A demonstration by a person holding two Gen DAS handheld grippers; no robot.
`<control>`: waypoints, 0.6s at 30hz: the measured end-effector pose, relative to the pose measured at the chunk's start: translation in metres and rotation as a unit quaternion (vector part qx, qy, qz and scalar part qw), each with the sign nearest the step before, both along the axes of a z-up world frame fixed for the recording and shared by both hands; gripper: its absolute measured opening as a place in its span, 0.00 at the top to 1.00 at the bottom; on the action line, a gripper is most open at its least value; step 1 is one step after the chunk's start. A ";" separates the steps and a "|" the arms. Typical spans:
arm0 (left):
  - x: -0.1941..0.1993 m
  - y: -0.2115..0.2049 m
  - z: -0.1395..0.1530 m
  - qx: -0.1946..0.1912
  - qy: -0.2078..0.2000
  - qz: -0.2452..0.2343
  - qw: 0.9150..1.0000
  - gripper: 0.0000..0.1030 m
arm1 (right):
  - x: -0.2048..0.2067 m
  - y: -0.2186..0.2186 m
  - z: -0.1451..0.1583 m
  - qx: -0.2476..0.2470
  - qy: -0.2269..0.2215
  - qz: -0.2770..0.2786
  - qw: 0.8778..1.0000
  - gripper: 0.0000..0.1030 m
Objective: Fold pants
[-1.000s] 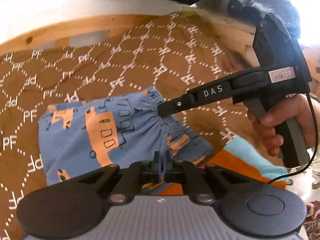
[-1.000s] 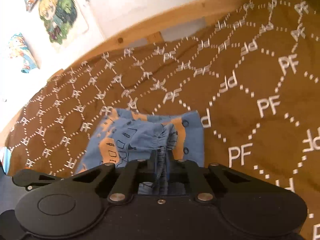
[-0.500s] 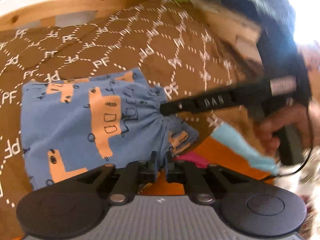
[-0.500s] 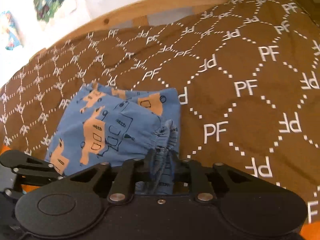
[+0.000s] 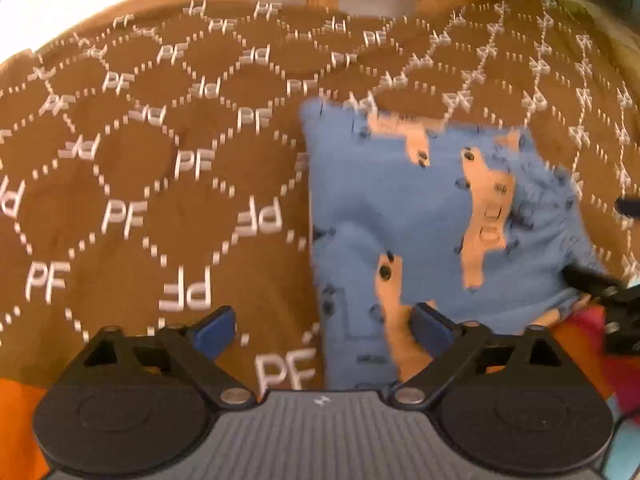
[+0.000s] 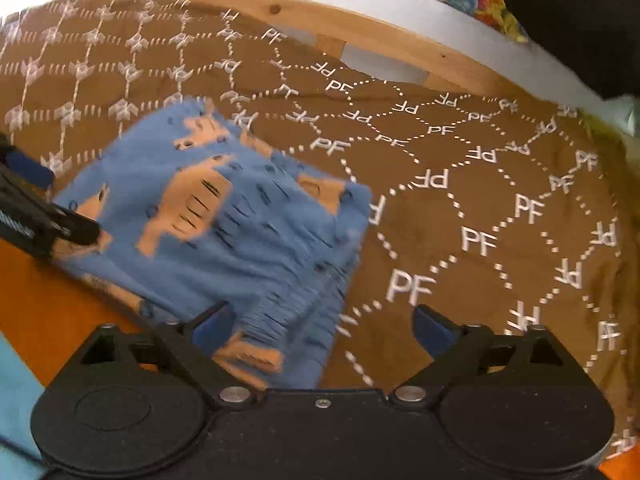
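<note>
Both my grippers, left [image 5: 322, 330] and right [image 6: 322, 328], gape wide, holding nothing; the pants [image 6: 240, 220] lie folded on the blanket [image 6: 480, 200]; next I'd judge the fold, perhaps smoothing.

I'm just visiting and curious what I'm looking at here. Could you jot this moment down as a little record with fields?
Setting: brown blanket with white PF lettering, wooden bed frame behind
Garment: blue pants with orange vehicle print, lying in a folded bundle on the blanket
Left gripper: open, holding nothing, its right finger over the pants
Right gripper: open, holding nothing, waistband edge between its fingers
Image quality: motion-blurred
</note>
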State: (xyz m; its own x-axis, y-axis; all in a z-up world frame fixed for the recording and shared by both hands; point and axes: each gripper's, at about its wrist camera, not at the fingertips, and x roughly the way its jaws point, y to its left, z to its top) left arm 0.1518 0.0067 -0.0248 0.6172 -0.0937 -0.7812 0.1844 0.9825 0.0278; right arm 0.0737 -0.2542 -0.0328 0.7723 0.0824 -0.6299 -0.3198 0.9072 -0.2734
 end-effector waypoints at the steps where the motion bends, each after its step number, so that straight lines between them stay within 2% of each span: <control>1: 0.000 0.005 0.000 -0.007 0.007 0.009 1.000 0.00 | -0.004 -0.005 -0.001 -0.001 -0.005 -0.006 1.000 0.01; 4: 0.007 0.017 0.008 -0.036 0.040 0.030 0.998 0.01 | -0.009 -0.023 0.001 0.034 0.004 -0.019 0.999 0.01; 5: 0.006 0.020 0.013 -0.040 0.039 0.042 0.998 0.01 | -0.012 -0.027 0.006 0.046 -0.002 -0.022 0.999 0.01; 7: 0.005 0.022 0.023 -0.047 -0.001 0.057 0.997 0.01 | -0.013 -0.027 0.016 0.049 -0.025 -0.022 0.998 0.01; 11: 0.016 0.013 0.039 -0.065 -0.090 0.038 0.993 0.00 | 0.006 -0.013 0.026 0.057 -0.053 -0.013 0.997 0.01; 13: 0.036 0.000 0.037 -0.041 -0.122 0.019 0.991 0.00 | 0.021 0.002 0.027 0.051 -0.070 0.003 0.996 0.01; 15: 0.054 -0.012 0.028 0.001 -0.123 -0.005 0.992 0.00 | 0.036 0.019 0.025 0.040 -0.084 0.027 0.995 0.01; 17: 0.065 -0.015 0.013 0.052 -0.132 -0.021 0.990 0.00 | 0.051 0.032 0.018 0.021 -0.072 0.047 0.996 0.01; 18: 0.069 -0.014 0.007 0.068 -0.133 -0.014 0.989 0.00 | 0.056 0.036 0.013 0.004 -0.066 0.056 0.996 0.01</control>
State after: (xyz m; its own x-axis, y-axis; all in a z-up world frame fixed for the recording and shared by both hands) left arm 0.2210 -0.0071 -0.0176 0.8014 -0.0188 -0.5978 0.1796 0.9610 0.2104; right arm 0.1297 -0.2178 -0.0195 0.8344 0.1767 -0.5220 -0.3804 0.8700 -0.3136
